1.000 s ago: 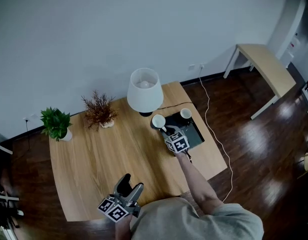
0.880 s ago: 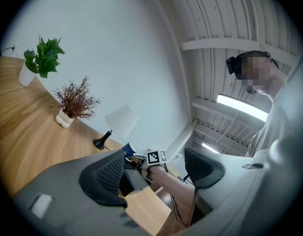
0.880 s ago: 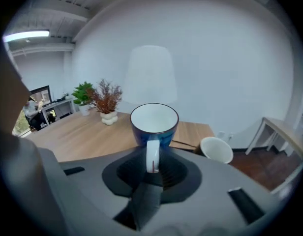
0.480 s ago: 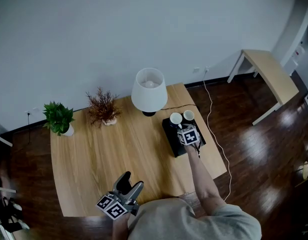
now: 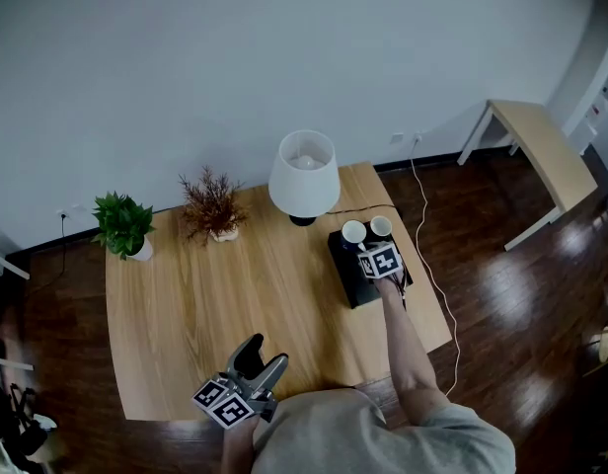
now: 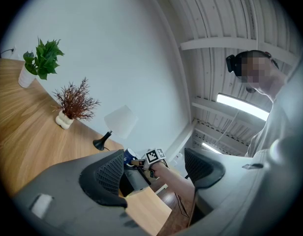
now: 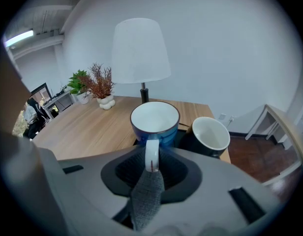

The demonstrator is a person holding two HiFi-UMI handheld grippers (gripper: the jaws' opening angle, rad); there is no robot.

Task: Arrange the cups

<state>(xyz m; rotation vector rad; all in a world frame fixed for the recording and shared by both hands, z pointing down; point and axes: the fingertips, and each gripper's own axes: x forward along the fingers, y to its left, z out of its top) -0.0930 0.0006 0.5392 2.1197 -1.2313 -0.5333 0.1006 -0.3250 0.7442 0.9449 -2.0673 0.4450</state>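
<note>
A blue cup [image 7: 155,124] with a white inside stands on the black tray [image 5: 358,284], close beside a dark cup [image 7: 210,136]. From the head view both show at the tray's far end, the blue cup [image 5: 353,232] left of the dark cup [image 5: 381,227]. My right gripper [image 7: 150,166] points down at the blue cup and grips its white handle; its jaws are opening with the handle still between the pads. My left gripper [image 5: 253,347] hangs at the table's near edge, open and with nothing in it, and looks level across the table [image 6: 154,168].
On the wooden table [image 5: 205,304] a white lamp [image 5: 305,174] stands just behind the tray, with a dried plant [image 5: 212,205] and a green potted plant [image 5: 124,225] further left. A cable [image 5: 427,265] trails to the floor on the right, near a side table [image 5: 541,146].
My right gripper carried the blue cup to the right and down onto the black tray, next to the dark cup. The left gripper stayed where it was.
</note>
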